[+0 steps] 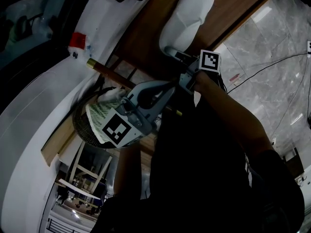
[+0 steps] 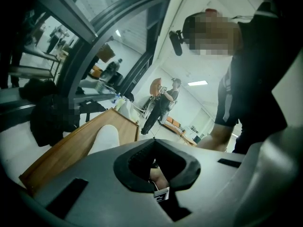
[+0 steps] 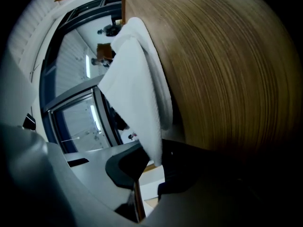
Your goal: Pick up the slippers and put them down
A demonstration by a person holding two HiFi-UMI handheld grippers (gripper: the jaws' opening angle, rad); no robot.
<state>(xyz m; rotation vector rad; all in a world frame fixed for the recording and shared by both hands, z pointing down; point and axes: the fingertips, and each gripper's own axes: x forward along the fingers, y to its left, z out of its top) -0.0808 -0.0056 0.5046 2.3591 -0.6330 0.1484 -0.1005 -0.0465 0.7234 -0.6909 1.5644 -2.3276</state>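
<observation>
Clamping the white slipper (image 3: 137, 93) is the right gripper (image 3: 152, 166).

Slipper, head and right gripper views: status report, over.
Right gripper shut on white slipper's rim. Left gripper shut, empty, held aside. Slipper lies on wooden table, not yet lifted. Nothing seen blocking it.

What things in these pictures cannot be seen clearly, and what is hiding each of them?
- Left gripper view: the body of the left gripper hides the lower part of the slipper.
- Head view: the right gripper covers the slipper's near end, so the grip does not show there.
- Head view: the left gripper covers part of the basket; its contents are dim.
- A second slipper shows in no view.
</observation>
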